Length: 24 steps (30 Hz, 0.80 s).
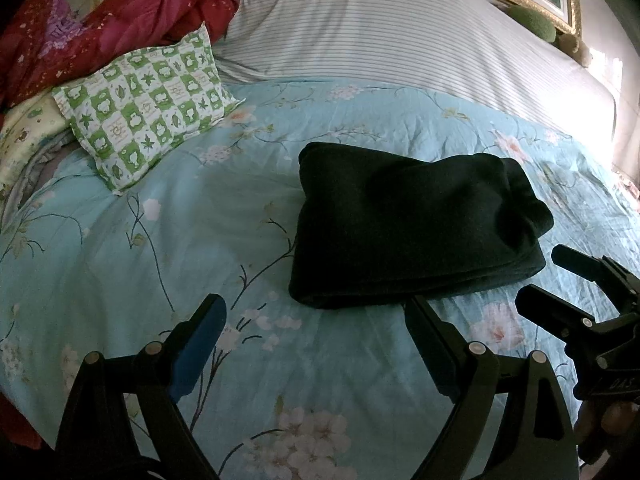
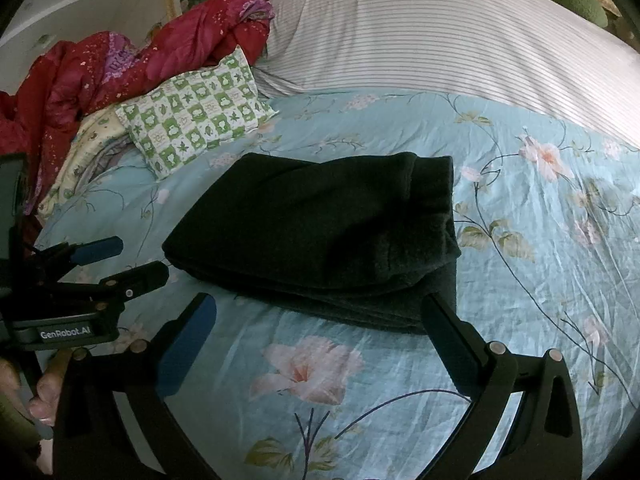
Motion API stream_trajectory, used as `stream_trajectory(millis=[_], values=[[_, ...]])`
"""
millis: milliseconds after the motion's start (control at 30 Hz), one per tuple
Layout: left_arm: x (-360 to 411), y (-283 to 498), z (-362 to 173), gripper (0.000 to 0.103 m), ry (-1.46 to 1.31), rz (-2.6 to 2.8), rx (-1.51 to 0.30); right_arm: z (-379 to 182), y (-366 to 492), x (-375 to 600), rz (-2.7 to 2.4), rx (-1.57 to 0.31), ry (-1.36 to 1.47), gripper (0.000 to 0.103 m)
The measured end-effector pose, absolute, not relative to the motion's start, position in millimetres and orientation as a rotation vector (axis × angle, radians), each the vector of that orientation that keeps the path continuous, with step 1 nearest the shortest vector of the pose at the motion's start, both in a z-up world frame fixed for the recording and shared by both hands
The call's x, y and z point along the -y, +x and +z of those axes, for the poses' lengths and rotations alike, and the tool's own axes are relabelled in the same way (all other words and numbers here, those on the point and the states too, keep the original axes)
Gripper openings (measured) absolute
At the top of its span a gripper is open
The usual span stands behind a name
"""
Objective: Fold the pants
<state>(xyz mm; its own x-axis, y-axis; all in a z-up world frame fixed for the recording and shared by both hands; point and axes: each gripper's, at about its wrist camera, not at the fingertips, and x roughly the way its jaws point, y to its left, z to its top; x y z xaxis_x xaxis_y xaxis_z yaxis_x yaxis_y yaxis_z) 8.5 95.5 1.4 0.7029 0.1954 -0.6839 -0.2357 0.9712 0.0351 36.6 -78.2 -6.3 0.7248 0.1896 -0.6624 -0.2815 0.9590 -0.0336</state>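
The dark pants point(image 1: 412, 220) point(image 2: 320, 220) lie folded into a thick rectangular bundle on the light blue floral bedspread point(image 1: 160, 240) point(image 2: 520, 280). My left gripper point(image 1: 316, 314) is open and empty, with its fingertips just short of the bundle's near edge. It shows again at the left of the right wrist view, where the left gripper point(image 2: 138, 258) has its jaws apart. My right gripper point(image 2: 318, 306) is also open and holds nothing; its right fingertip sits by the bundle's near right corner. In the left wrist view the right gripper point(image 1: 540, 278) stands beside the bundle's right end.
A green and white checked pillow point(image 1: 148, 104) point(image 2: 196, 112) lies at the back left, with a crumpled red quilt point(image 1: 120, 20) point(image 2: 100, 76) behind it. A striped sheet point(image 1: 380, 28) point(image 2: 440, 32) covers the head of the bed. A hand point(image 2: 44, 392) grips the left handle.
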Motion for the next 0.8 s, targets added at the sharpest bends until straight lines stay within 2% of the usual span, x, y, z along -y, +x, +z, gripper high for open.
stream_trajectory(millis=[800], values=[[-87,6,12,0.092,-0.051,0.23,-0.727,3,36,75,0.265,-0.687,-0.135,0.102]])
